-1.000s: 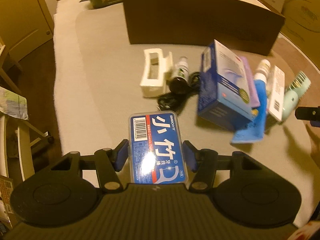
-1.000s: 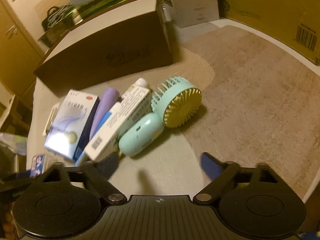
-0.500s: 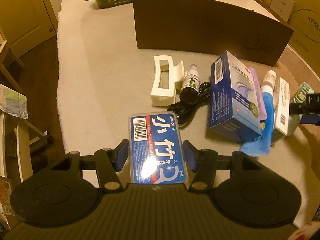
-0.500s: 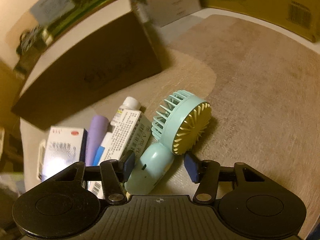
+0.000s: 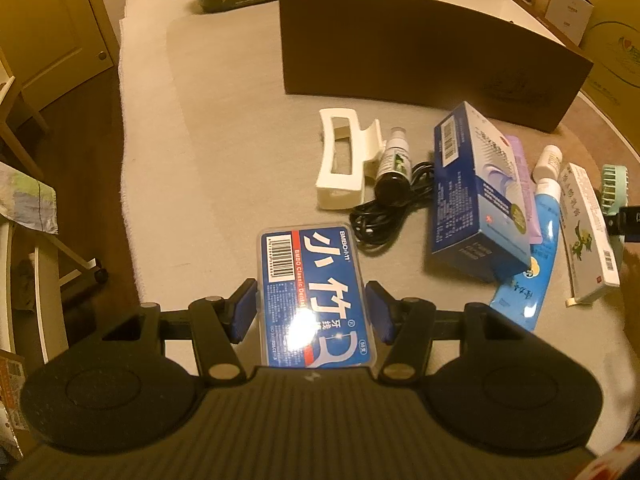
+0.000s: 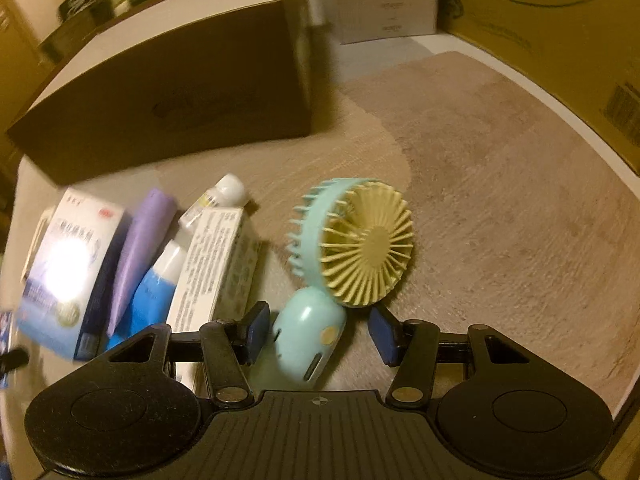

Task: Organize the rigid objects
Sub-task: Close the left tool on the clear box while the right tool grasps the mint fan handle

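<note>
Both views were dim with a heavy warm yellow cast. The left wrist view was sharp; a specular glare spot sat on the glossy dental floss case (image 5: 316, 296). The right wrist view was motion-blurred, worst at the left edge, and glare blew out the blue-and-white box (image 6: 70, 268). The handheld fan (image 6: 352, 256) was fairly crisp. Strong fisheye bending showed on the brown cardboard box (image 5: 420, 48), with dark vignetted corners. Shadows were soft.
</note>
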### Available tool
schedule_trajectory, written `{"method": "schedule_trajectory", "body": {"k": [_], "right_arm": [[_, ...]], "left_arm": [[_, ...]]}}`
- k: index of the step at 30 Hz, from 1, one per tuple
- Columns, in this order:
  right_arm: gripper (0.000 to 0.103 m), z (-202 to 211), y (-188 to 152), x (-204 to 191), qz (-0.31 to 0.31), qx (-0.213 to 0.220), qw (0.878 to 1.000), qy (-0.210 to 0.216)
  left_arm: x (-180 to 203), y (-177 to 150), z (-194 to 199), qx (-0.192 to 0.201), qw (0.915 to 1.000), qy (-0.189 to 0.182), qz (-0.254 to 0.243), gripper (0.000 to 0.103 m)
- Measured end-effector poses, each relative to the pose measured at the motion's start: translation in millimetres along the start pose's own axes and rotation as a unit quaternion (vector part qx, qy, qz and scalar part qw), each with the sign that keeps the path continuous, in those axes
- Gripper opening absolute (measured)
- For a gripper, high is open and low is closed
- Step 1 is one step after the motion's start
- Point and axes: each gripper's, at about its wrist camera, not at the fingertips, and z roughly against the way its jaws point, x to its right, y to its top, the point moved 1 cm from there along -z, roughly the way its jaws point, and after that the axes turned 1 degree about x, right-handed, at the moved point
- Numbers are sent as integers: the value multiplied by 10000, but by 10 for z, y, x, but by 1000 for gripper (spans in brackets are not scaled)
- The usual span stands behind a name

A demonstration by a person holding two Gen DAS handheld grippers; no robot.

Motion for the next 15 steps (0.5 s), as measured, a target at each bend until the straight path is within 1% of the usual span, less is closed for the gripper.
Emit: {"method": "schedule_trajectory", "body": {"k": [2,3,4,7,10,15], "right_arm": [[53,-3,15,22,-130,67,9999,3],[50,10,22,56,-264,101,9996,43],[35,19,28,74,-301,122,9994,97],[35,45,37,63,23,123,9999,73],[35,122,27,66,120,216,9995,188],[35,432,115,-35,481,504,9968,382]], "left_arm": [[-28,2,-5,-2,10000,17,0,56],[-40,5,-5,2,10000,27,-7,56],[-55,10,-2,15,10000,36,-24,56],[-80,40,26,84,9999,53,-54,56],[-120,92,89,197,9998,79,-26,56],[-187,253,252,394,9992,57,27,56]]}}
